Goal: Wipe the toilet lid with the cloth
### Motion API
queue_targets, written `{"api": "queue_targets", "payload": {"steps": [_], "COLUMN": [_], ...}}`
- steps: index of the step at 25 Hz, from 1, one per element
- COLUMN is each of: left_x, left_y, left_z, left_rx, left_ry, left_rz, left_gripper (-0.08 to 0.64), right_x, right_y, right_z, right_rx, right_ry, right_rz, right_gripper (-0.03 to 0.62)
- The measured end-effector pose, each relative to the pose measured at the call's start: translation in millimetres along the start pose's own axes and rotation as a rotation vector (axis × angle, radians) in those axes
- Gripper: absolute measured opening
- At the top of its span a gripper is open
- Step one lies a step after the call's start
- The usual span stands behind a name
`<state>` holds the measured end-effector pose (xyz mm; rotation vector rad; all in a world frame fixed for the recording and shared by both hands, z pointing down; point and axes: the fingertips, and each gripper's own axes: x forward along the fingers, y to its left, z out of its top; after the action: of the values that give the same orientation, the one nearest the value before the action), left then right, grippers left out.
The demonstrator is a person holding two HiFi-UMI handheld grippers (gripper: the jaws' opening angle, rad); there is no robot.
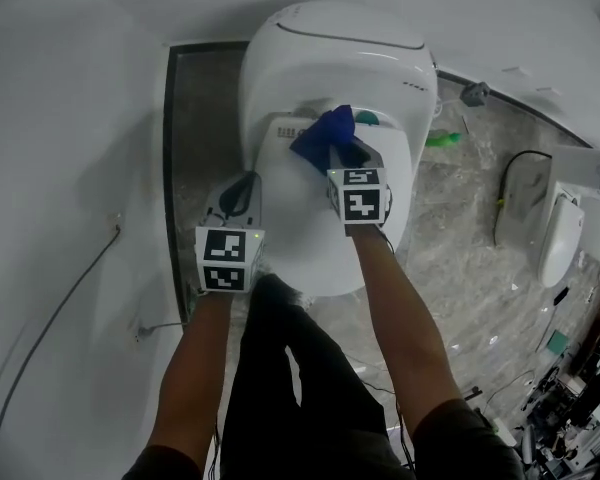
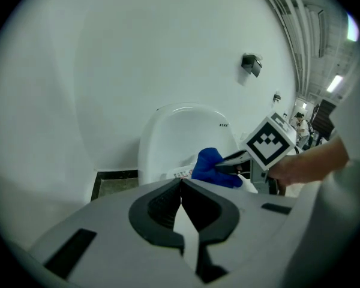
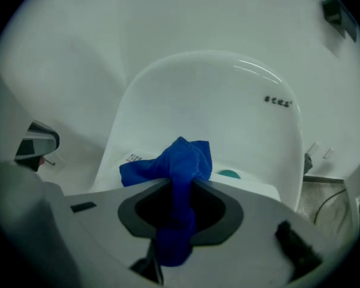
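Right gripper [image 3: 180, 188]: one, jaws clamped on one blue cloth [image 3: 179, 161], which is bunched and held over the rear edge of the toilet lid [image 1: 315, 243]. Left gripper [image 2: 181, 183]: one, jaws pressed together with nothing between, held beside the lid's left edge. Toilet [image 1: 330, 58]: one, white, lid lowered. Floor [image 1: 450, 228]: marbled.

Right gripper [image 3: 181, 188]: jaws clamped on blue cloth [image 3: 179, 159], which bunches past the tips. White toilet [image 3: 210, 107] directly behind. Small teal disc [image 3: 228, 174] just right of cloth.
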<state>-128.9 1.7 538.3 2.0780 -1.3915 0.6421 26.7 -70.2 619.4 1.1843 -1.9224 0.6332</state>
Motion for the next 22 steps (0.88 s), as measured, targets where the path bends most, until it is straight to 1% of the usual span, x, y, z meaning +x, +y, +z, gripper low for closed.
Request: {"api": "queue_targets", "payload": {"steps": [4, 10, 13, 17, 19, 21, 22], "left_x": [8, 13, 13, 13, 11, 7, 5], "left_y": [-18, -35, -37, -36, -34, -31, -28], "left_z": [2, 0, -2, -4, -7, -9, -11], "left_rx": [0.007, 0.032, 0.034, 0.006, -0.017, -0.028, -0.034], "left_ry": [0.002, 0.023, 0.033, 0.03, 0.026, 0.027, 0.026], "left_rz": [-0.023, -0.048, -0.044, -0.041, -0.04, -0.031, -0.025], "left_gripper": [0.011, 0.011, 0.011, 0.011, 0.011, 0.011, 0.011], "right_x": [-12, -25, -29, -30, -32, -38, -43], "right_y": [-46, -101, -124, -140, -141, -130, -116], "right_z": [-17, -41, -53, -59, -59, -50, -42], "right_rx": [0.078, 0.116, 0.162, 0.161, 0.182, 0.177, 0.162], "right_ry": [0.0, 0.002, -0.002, 0.022, 0.028, -0.007, -0.039], "right_rz": [-0.058, -0.138, -0.165, -0.194, -0.206, -0.202, -0.186], "right_gripper": [0.087, 0.087, 0.087, 0.087, 0.087, 0.087, 0.087]}}
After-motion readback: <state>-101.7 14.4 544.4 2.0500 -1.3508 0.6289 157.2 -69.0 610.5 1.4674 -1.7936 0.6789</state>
